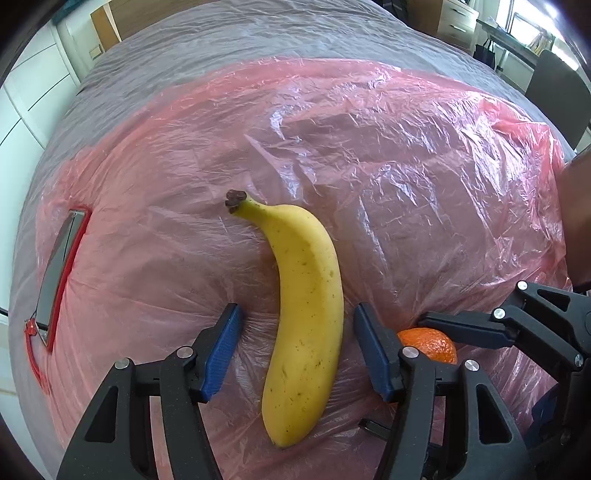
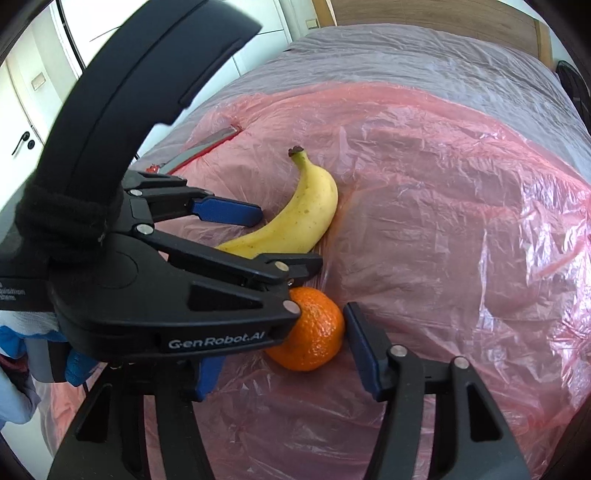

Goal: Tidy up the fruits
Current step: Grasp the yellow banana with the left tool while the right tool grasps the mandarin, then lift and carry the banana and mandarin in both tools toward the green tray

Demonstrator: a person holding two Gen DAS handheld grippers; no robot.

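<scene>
We are holding the left gripper [image 1: 297,325] low over the bed, its jaws standing apart on either side of the banana [image 1: 304,306]. Both blue pads [image 1: 223,350] are sitting clear of the peel, with pink film showing in the gaps, so nothing is gripped yet. The banana is lying flat on the pink plastic sheet [image 1: 406,166], blunt end nearest us, dark stem tip pointing toward the far end of the bed.

We are holding the right gripper [image 2: 280,350] just beside the left one, its jaws bracketing the orange [image 2: 314,332]. The one pad on the right [image 2: 360,350] is standing a little off the rind; the other pad is largely hidden behind the left gripper's black frame, so we cannot tell whether it is touching the fruit. The orange is resting on the pink sheet, close to the banana's blunt end. In the left wrist view only a slice of the orange is showing behind the left gripper's finger.

Farther out, a flat red-edged item [image 1: 61,273] is lying under the pink sheet near the bed's left edge. Beyond the pink sheet, clear plastic is covering the grey bedding [image 1: 258,33] up to the wooden headboard [image 2: 443,18].
</scene>
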